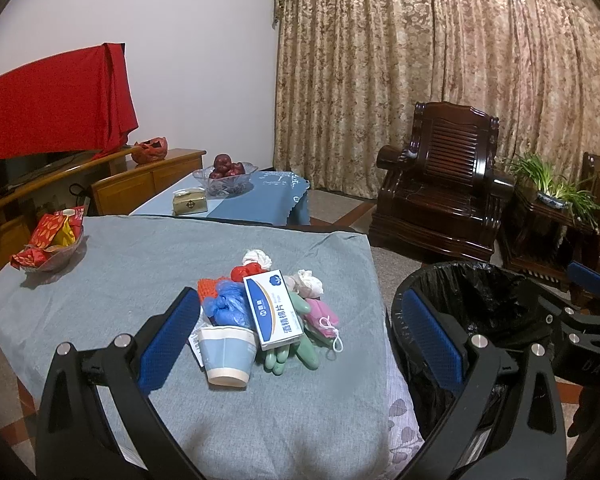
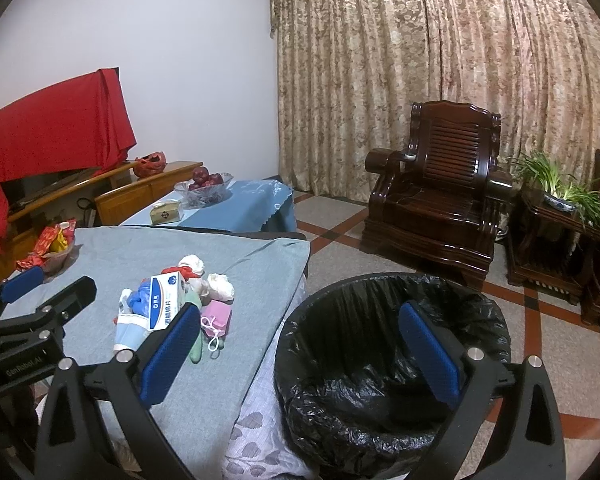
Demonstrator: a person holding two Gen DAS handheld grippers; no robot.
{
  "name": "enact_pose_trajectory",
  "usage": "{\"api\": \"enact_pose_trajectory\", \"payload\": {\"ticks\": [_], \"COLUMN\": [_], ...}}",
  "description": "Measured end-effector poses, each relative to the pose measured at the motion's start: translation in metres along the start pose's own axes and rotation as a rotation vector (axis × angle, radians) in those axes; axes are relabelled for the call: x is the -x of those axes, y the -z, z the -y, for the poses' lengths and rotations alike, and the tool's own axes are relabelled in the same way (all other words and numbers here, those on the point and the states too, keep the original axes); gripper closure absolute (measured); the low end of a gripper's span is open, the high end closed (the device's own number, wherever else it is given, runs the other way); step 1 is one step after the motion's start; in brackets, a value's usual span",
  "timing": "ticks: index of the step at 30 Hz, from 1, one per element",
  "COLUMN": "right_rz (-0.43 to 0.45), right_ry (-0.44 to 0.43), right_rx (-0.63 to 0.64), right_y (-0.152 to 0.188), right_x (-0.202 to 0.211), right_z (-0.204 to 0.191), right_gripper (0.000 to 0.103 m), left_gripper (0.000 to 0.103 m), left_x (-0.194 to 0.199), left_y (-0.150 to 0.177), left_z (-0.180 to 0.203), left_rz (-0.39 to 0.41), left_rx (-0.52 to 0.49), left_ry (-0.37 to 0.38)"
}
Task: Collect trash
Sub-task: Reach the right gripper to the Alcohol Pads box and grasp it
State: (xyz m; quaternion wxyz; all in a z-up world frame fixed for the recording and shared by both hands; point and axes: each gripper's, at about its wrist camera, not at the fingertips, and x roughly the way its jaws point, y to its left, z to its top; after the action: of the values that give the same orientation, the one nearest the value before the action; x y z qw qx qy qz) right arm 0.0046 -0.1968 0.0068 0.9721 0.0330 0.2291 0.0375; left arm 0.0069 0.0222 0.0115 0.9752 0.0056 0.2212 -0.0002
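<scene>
A pile of trash lies on the grey tablecloth: a white and blue box, an overturned paper cup, a blue plastic bag, a green glove, a pink face mask, white tissue balls and red scraps. A bin with a black liner stands on the floor right of the table. My left gripper hovers open above the pile's near side. My right gripper hangs open over the bin's left rim, holding nothing.
A glass bowl of red snack packets sits at the table's far left. Behind is a blue-covered table with a fruit bowl and a tissue box. A dark wooden armchair, a plant stand and a red-draped television surround the area.
</scene>
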Motion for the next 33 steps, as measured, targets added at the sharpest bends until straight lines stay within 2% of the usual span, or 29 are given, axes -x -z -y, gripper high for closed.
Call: {"api": "enact_pose_trajectory", "payload": {"ticks": [5, 11, 18, 25, 31, 33], "right_rz": [-0.005, -0.012, -0.023, -0.058, -0.111, -0.129], "right_ry": [-0.007, -0.021, -0.045, -0.092, -0.143, -0.167], "right_rx": [0.004, 0.014, 0.033, 0.076, 0.098, 0.106], "right_y": [0.001, 0.005, 0.004, 0.011, 0.018, 0.023], "right_x": [-0.007, -0.016, -0.034, -0.072, -0.111, -0.124], "right_z": [-0.019, -0.015, -0.027, -0.052, -0.077, -0.087], "right_gripper": [0.006, 0.006, 0.006, 0.006, 0.006, 0.009], "left_gripper": [0.005, 0.005, 0.005, 0.005, 0.005, 0.005], "left_x": [-0.002, -0.012, -0.02, -0.041, -0.069, -0.076], "left_y": [-0.001, 0.002, 0.007, 0.02, 0.038, 0.044], "left_z": [-0.013, -0.022, -0.033, -0.073, -0.118, -0.13], "left_rz": [-0.001, -0.008, -0.02, -0.018, -0.073, -0.082], "left_rx": [0.005, 0.018, 0.034, 0.037, 0.072, 0.084], "left_ry": [-0.006, -0.023, -0.049, -0.13, -0.208, -0.232]}}
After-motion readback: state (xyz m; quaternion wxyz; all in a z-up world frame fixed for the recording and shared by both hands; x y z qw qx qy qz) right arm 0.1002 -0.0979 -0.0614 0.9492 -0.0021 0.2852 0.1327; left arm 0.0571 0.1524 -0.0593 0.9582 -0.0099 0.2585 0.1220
